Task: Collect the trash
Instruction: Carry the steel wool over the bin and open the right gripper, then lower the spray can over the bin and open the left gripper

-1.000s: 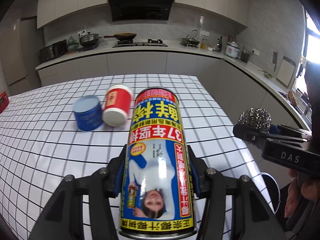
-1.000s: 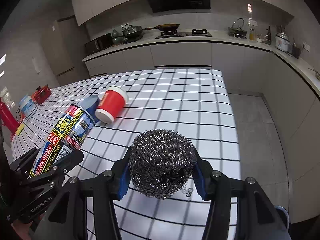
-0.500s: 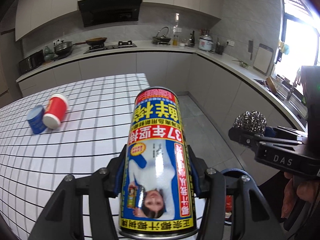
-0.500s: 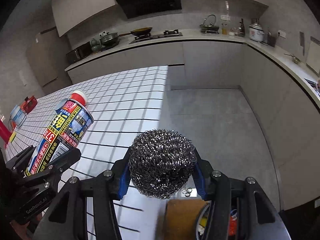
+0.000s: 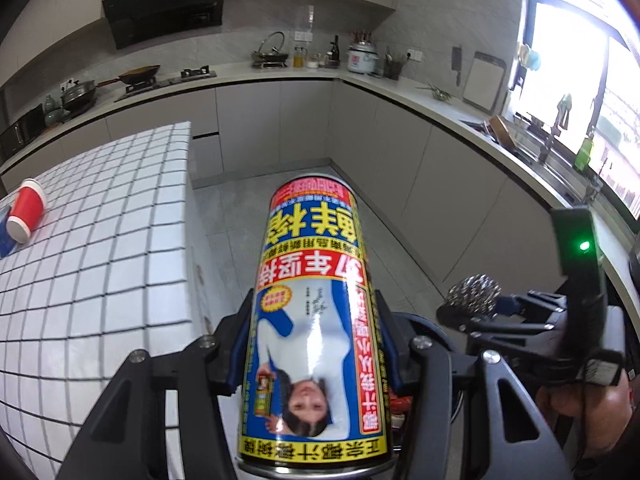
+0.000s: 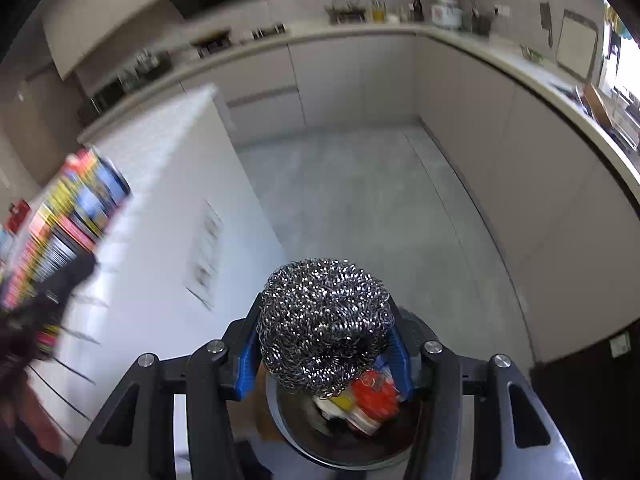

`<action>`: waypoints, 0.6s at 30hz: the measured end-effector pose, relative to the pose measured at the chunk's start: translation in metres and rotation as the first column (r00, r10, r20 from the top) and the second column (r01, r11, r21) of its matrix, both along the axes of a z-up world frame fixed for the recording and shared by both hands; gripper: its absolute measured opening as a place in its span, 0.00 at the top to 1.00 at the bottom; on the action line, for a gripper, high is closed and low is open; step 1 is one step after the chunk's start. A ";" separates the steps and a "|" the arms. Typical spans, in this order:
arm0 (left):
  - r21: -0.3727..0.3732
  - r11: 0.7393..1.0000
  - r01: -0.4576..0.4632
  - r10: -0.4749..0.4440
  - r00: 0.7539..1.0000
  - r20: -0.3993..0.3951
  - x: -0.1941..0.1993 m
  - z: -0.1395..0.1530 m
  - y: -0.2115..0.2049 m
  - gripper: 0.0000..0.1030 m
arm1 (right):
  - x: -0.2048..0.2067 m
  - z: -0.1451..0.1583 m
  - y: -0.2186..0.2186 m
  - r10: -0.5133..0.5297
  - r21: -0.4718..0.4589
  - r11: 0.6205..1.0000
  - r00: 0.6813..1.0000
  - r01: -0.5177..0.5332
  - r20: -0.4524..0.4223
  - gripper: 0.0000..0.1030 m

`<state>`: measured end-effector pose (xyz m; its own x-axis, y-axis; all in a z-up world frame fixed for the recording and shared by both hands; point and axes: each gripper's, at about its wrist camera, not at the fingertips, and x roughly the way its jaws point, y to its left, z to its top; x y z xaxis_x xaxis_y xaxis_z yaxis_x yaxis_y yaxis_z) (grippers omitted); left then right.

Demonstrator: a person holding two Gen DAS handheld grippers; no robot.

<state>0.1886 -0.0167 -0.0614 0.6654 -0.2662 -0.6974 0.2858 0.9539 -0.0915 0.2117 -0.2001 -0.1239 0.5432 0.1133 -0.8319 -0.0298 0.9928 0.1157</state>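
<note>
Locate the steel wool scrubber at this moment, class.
In the right wrist view the steel wool scrubber sits low in the middle, clamped in the right gripper, above the open trash bin on the floor beside the white tiled counter.

left gripper [image 5: 316, 344]: fingers clamped, pitched down | right gripper [image 6: 324, 344]: fingers clamped, pitched steeply down
</note>
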 end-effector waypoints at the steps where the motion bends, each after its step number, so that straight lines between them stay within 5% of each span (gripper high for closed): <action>1: 0.003 1.000 0.005 -0.004 1.000 -0.008 -0.002 -0.003 -0.008 0.48 | -0.002 -0.011 -0.009 -0.008 0.009 1.000 1.000 0.008 -0.020 0.46; 5: 0.021 1.000 0.010 -0.009 0.999 -0.035 -0.008 -0.016 -0.028 0.48 | -0.004 -0.035 -0.032 -0.029 0.049 0.998 0.998 0.032 -0.061 0.44; 8: 0.034 0.999 0.013 -0.011 0.999 -0.052 -0.011 -0.025 -0.039 0.48 | 0.003 -0.051 -0.038 -0.051 -0.004 0.999 0.992 0.051 -0.112 0.13; 18: 0.044 0.999 0.011 -0.006 0.993 -0.118 -0.020 -0.066 -0.075 0.48 | -0.008 -0.044 -0.078 -0.110 0.010 0.994 0.992 0.111 -0.063 0.13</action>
